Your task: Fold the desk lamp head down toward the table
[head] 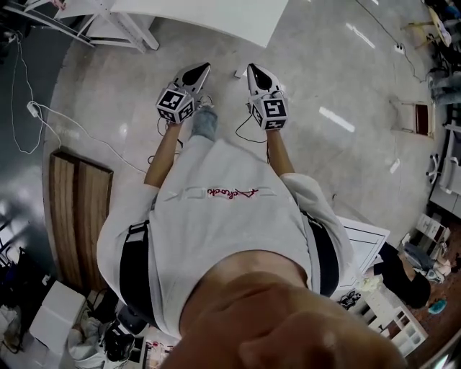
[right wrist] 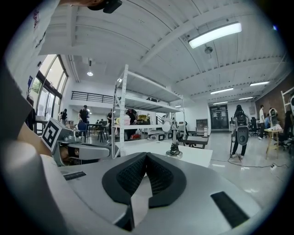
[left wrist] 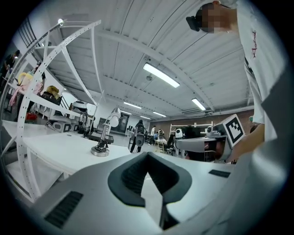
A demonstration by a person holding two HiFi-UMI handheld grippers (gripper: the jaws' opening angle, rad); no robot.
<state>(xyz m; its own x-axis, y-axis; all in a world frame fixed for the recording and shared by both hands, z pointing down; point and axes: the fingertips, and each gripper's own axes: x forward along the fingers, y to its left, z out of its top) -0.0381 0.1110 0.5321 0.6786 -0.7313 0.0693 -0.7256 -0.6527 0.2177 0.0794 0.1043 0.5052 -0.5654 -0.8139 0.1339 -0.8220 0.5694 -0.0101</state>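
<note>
The desk lamp (left wrist: 102,138) stands upright on a white table (left wrist: 55,151), its round base on the tabletop and its white head (left wrist: 115,112) raised. In the right gripper view the lamp (right wrist: 174,140) stands near the table's (right wrist: 193,156) edge. Both grippers are held out level over the floor, well short of the table and lamp. My left gripper (left wrist: 147,154) is shut with nothing between its jaws. My right gripper (right wrist: 146,154) is also shut and empty. In the head view the left gripper (head: 204,67) and right gripper (head: 252,68) point side by side at the table (head: 216,18).
A white shelving rack (right wrist: 138,114) stands behind the table. A wooden bench (head: 75,216) lies at my left, and a white cable (head: 79,130) runs over the floor. A black stand (right wrist: 241,131) and people are far off.
</note>
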